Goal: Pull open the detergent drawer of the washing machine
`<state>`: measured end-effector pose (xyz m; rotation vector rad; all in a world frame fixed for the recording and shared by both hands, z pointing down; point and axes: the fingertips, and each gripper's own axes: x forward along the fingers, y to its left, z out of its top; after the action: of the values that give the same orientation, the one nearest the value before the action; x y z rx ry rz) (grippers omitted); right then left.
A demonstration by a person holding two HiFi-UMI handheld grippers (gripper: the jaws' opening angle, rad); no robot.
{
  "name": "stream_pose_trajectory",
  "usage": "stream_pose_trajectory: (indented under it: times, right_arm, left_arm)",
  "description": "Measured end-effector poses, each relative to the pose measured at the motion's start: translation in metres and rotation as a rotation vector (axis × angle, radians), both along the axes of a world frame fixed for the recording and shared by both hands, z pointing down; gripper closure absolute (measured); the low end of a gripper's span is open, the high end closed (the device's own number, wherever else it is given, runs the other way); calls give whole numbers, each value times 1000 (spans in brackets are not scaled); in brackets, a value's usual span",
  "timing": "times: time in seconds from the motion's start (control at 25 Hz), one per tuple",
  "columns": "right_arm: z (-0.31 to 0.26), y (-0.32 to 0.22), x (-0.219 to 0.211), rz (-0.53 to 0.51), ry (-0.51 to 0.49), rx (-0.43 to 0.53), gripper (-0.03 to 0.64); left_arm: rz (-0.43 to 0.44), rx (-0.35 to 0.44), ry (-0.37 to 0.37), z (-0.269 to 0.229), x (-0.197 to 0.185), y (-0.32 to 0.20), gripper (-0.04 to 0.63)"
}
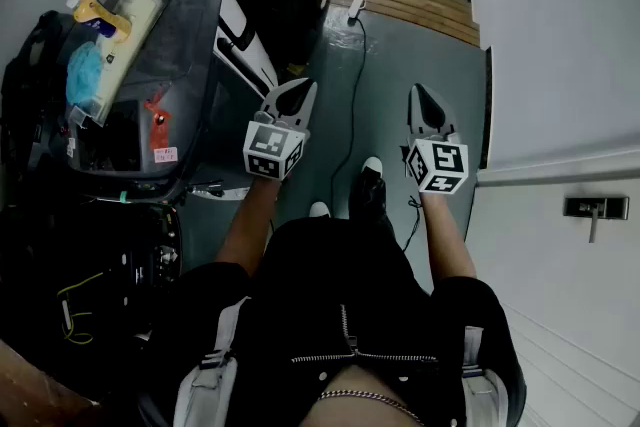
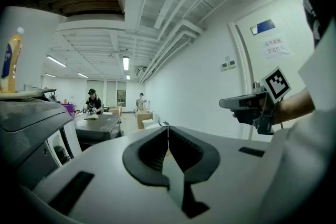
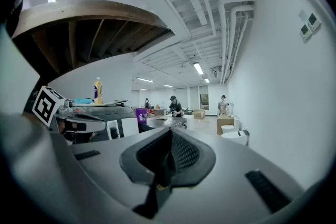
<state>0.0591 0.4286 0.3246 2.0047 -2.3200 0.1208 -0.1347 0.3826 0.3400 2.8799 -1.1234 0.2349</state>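
In the head view, the left gripper [image 1: 300, 87] and right gripper [image 1: 418, 93] reach out over the floor [image 1: 385, 65]. The washer [image 1: 170, 45] stands at the left, apart from both, and its drawer is unclear. In the left gripper view the jaws are together and empty. In the right gripper view the jaws are likewise closed on nothing.

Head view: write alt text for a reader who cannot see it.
Looking steeply down, a person in black holds the left gripper and right gripper out over a grey floor, both with fingers shut and empty. A cluttered dark appliance stands at the left, untouched, with a yellow bottle on top.
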Motion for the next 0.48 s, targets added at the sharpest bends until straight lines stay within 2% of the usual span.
stream_pose_trajectory:
  times: [0.48]
  right_arm:
    - [7,-21,1,19,3,-18,611]
  left_arm:
    - [16,-29,-1,13,5,-15,574]
